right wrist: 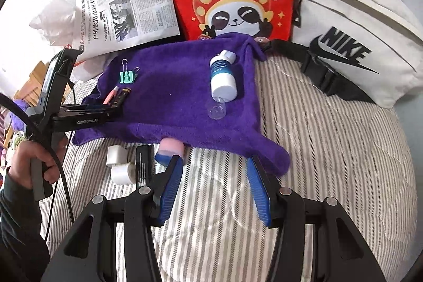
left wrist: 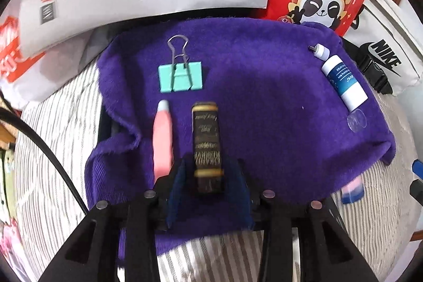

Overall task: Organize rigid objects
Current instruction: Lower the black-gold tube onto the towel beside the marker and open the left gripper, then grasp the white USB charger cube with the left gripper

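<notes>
My left gripper [left wrist: 208, 192] points down at a purple towel [left wrist: 264, 102], its blue pads parted with a black-and-gold tube [left wrist: 207, 142] lying between them; the pads look slightly clear of its sides, so the tube is let go. Just left of it lies a pink pen [left wrist: 163, 139], and beyond them a mint binder clip [left wrist: 180, 75]. My right gripper [right wrist: 211, 186] hangs part-open and empty over the striped bedding [right wrist: 317, 149], near the towel's front edge. Farther off on the towel rests a white-and-blue bottle [right wrist: 223, 75].
</notes>
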Motion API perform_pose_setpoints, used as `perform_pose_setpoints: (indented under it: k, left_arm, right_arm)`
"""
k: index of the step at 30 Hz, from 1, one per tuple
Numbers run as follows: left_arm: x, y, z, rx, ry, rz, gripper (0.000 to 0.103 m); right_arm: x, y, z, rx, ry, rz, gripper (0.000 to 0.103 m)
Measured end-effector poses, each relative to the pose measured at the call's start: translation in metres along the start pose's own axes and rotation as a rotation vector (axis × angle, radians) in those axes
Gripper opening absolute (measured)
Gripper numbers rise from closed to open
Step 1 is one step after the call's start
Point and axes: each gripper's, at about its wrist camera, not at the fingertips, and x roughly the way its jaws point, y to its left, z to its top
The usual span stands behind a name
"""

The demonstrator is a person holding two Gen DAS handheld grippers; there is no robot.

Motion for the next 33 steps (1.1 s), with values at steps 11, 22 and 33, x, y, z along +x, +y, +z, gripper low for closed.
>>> perform_pose_setpoints:
  k: [11, 22, 33]
  left_arm:
    - [-0.078, -0.024, -0.046, 0.088, -0.08, 0.008, 0.041]
    - [-0.059, -0.046, -0.065, 0.018, -0.018, -0.107, 0.041]
    - [-0.028, -0.06, -0.055, 0.004, 0.037, -0.063, 0.043]
  right_arm:
    - [-0.028, -0.009, -0.016, 0.049, -0.033, -0.026, 0.055]
    - [-0.05, 0.003, -0.027, 0.002, -0.057, -0.042, 0.055]
    - [-0.059, -0.009, -0.038, 0.014, -0.059, -0.05, 0.055]
